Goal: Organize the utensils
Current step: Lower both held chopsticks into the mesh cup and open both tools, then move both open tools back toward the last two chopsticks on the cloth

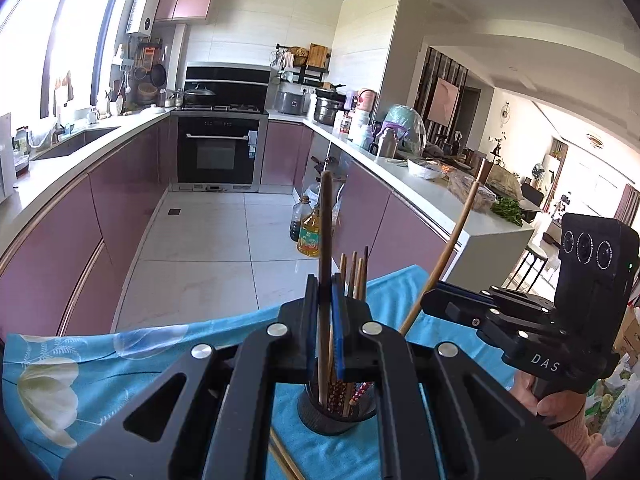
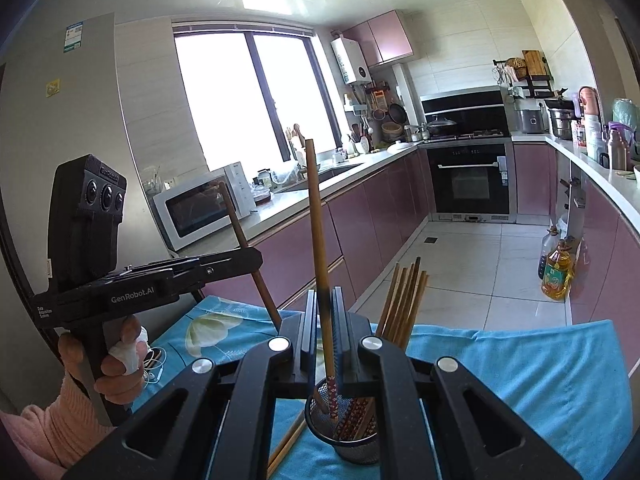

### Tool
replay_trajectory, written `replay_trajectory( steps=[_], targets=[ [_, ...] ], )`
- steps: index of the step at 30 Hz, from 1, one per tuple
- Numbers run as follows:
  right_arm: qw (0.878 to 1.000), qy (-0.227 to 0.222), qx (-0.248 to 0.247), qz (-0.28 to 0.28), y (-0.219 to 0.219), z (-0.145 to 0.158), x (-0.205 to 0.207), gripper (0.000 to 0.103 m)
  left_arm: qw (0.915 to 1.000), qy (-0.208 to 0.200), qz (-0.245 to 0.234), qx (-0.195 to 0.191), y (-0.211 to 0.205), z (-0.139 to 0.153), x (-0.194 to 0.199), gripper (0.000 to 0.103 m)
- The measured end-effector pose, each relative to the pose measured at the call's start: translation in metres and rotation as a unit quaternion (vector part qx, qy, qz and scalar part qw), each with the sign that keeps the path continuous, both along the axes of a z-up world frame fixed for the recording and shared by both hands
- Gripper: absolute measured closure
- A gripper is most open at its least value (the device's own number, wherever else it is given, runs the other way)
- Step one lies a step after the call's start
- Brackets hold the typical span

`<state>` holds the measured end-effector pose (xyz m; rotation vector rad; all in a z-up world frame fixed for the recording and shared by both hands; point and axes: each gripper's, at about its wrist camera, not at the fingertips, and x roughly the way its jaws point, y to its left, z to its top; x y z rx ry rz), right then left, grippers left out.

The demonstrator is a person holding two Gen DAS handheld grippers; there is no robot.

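A black mesh holder (image 1: 336,414) (image 2: 350,440) stands on the blue flowered cloth (image 1: 80,364) with several chopsticks (image 2: 404,304) upright in it. My left gripper (image 1: 325,284) is shut on a dark brown chopstick (image 1: 326,220), held nearly upright with its lower end reaching down into the holder. My right gripper (image 2: 325,294) is shut on a lighter chopstick (image 2: 316,220) whose patterned end sits at the holder's mouth. Each gripper shows in the other's view: the right gripper (image 1: 430,300) and the left gripper (image 2: 258,258).
Loose chopsticks (image 2: 286,444) lie on the cloth beside the holder. Beyond the table's edge are a tiled floor (image 1: 208,240), pink cabinets, an oven (image 1: 218,152) and oil bottles (image 1: 310,236). A microwave (image 2: 200,208) stands on the left counter. A person's hand (image 2: 120,364) grips the left handle.
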<state>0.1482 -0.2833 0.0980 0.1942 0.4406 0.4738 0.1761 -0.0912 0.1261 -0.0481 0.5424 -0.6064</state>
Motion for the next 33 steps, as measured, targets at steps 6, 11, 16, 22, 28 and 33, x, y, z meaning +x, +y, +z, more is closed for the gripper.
replay_trajectory(
  steps=[6, 11, 16, 22, 28, 33],
  targets=[
    [1.000, 0.029, 0.002, -0.004, 0.001, -0.017, 0.014, 0.097, 0.9997, 0.016, -0.008, 0.014, -0.004, -0.015, 0.017, 0.096],
    [0.998, 0.058, 0.000, -0.004, 0.001, -0.032, 0.024, 0.097, 0.9985, 0.032, -0.020, 0.041, -0.015, -0.026, 0.026, 0.096],
    [0.996, 0.093, -0.004, -0.005, 0.002, -0.049, 0.036, 0.095, 0.9962, 0.054, -0.024, 0.065, -0.028, -0.045, 0.035, 0.096],
    [0.994, 0.107, 0.000, -0.011, -0.002, -0.058, 0.037, 0.093, 0.9947, 0.067, -0.027, 0.074, -0.038, -0.063, 0.040, 0.096],
    [0.995, 0.100, -0.006, -0.015, -0.002, -0.056, 0.029, 0.077, 0.9950, 0.073, -0.021, 0.065, -0.034, -0.077, 0.037, 0.091],
    [0.995, 0.095, -0.012, -0.014, 0.001, -0.056, 0.020, 0.067, 0.9959, 0.070, -0.010, 0.056, -0.022, -0.085, 0.026, 0.080]
  ],
)
